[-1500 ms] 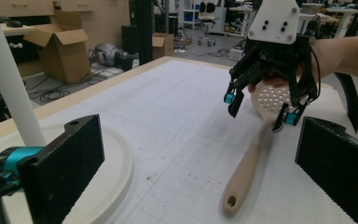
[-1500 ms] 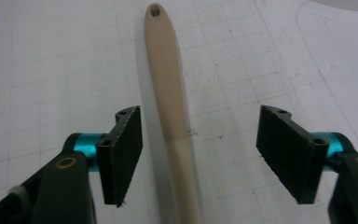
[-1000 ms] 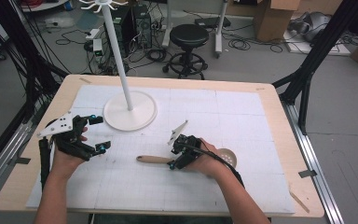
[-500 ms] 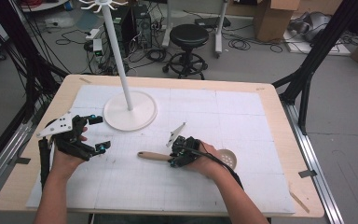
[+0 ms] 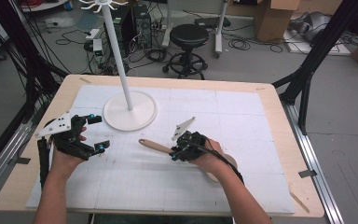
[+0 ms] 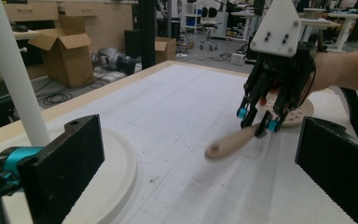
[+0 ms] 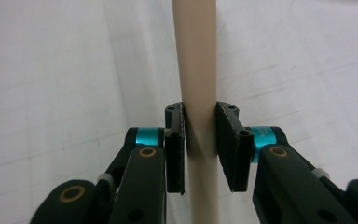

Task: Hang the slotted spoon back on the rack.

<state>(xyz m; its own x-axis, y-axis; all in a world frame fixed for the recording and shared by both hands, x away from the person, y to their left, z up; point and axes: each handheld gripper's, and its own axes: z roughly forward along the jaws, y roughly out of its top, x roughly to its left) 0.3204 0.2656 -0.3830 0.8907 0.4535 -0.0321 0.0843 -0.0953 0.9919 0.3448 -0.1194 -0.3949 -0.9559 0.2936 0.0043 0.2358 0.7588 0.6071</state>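
Note:
A wooden spoon lies on the white mat, its handle [image 5: 154,145] pointing left and its round holed head [image 6: 299,111] under the person's right hand. My right gripper [image 5: 175,154] has just been closing, with the handle [image 7: 198,70] between its jaws, and both pads now press on it. In the left gripper view the right gripper [image 6: 258,123] clamps the blurred handle [image 6: 228,143]. My left gripper [image 5: 100,133] hovers at the mat's left side, open and holding nothing, its jaws [image 6: 198,163] set wide apart.
A white stand with a round base [image 5: 130,111] and a tall pole [image 5: 119,56] rises at the back left of the mat, close to my left gripper. The mat [image 5: 261,112] covers most of the wooden table [image 5: 279,98]. A stool and cables sit on the floor beyond.
The right gripper's jaws have come together on the spoon handle. The handle's free end has shifted slightly toward the far side. The left gripper has stayed put.

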